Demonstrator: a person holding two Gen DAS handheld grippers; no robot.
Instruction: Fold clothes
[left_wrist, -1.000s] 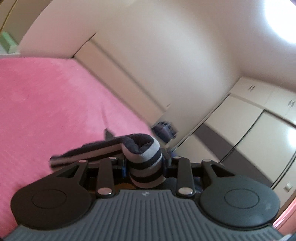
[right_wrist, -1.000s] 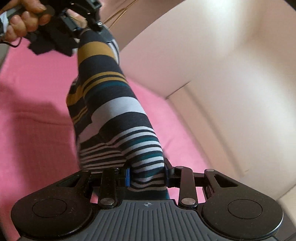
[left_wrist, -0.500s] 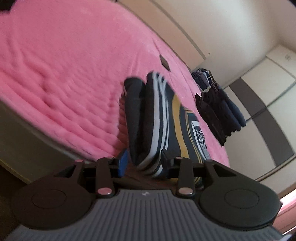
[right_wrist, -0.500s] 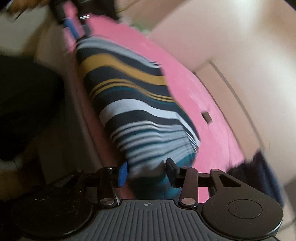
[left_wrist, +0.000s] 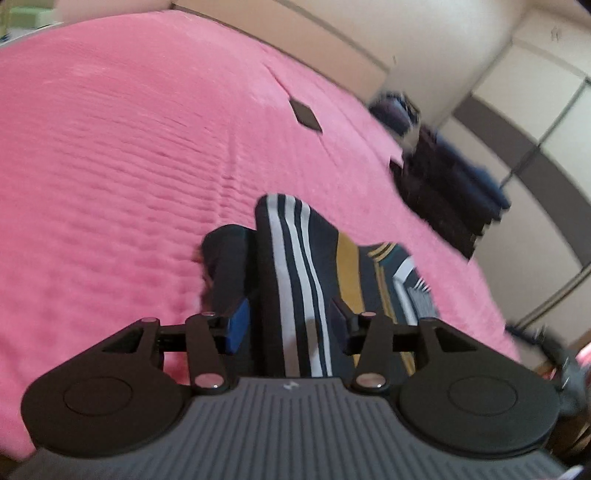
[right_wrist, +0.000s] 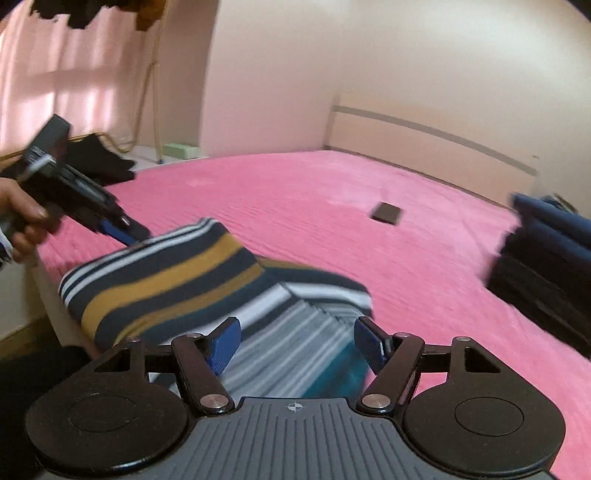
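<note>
A striped garment (right_wrist: 166, 280) in navy, white, mustard and teal lies folded on the pink bed (right_wrist: 332, 206), close to its near edge. My right gripper (right_wrist: 297, 343) hangs just above the garment's finely striped end, open, its blue pads wide apart and gripping nothing. In the left wrist view the garment's (left_wrist: 295, 266) navy-and-white edge runs between the fingers of my left gripper (left_wrist: 288, 321), which is shut on it. The right wrist view shows that left gripper (right_wrist: 136, 236) at the garment's far left corner, held by a hand (right_wrist: 22, 218).
A stack of dark folded clothes (right_wrist: 543, 266) sits on the bed to the right. A small dark rectangle (right_wrist: 386, 213) lies mid-bed. The headboard (right_wrist: 424, 136) is behind it, and a wardrobe (left_wrist: 535, 92) stands beyond the bed. Dark clothes hang at the left near a curtain.
The garment has come down from hanging in the air onto the bed. My right gripper has opened and let go of it. The left gripper still holds its edge.
</note>
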